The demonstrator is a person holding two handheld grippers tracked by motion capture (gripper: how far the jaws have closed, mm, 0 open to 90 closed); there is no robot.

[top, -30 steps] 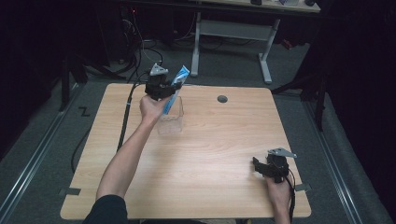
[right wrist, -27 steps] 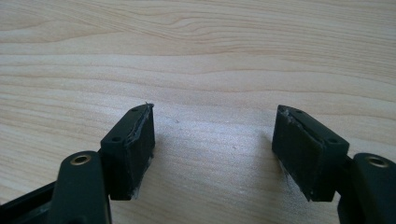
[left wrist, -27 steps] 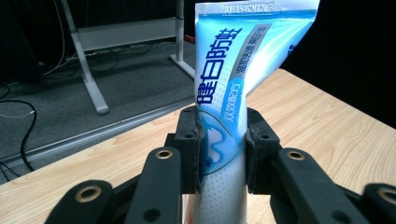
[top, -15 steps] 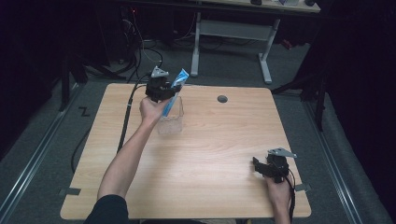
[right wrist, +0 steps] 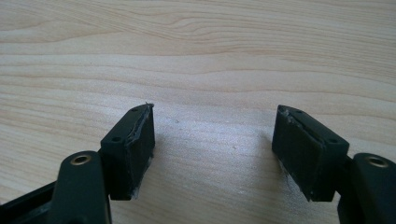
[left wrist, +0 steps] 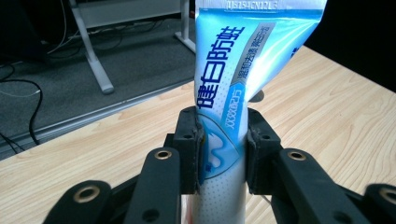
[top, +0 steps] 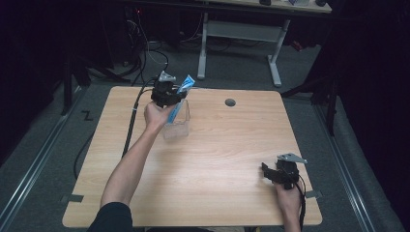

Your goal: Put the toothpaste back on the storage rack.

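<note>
A blue and white toothpaste tube [left wrist: 233, 70] is clamped between the pads of my left gripper [left wrist: 222, 140], its flat crimped end up. From above, that gripper [top: 170, 96] is at the far left of the wooden table [top: 217, 159], holding the tube [top: 180, 94] tilted over a clear plastic cup [top: 178, 121]. The tube's lower end reaches into the cup. My right gripper [top: 275, 173] rests near the table's front right corner. Its jaws stand open over bare wood [right wrist: 212, 135] with nothing between them.
A round cable hole [top: 230, 102] sits in the table's far edge. A black cable [top: 131, 125] trails from the left gripper off the table's left side. Behind the table stands a white desk frame [top: 241, 34] on the dark floor.
</note>
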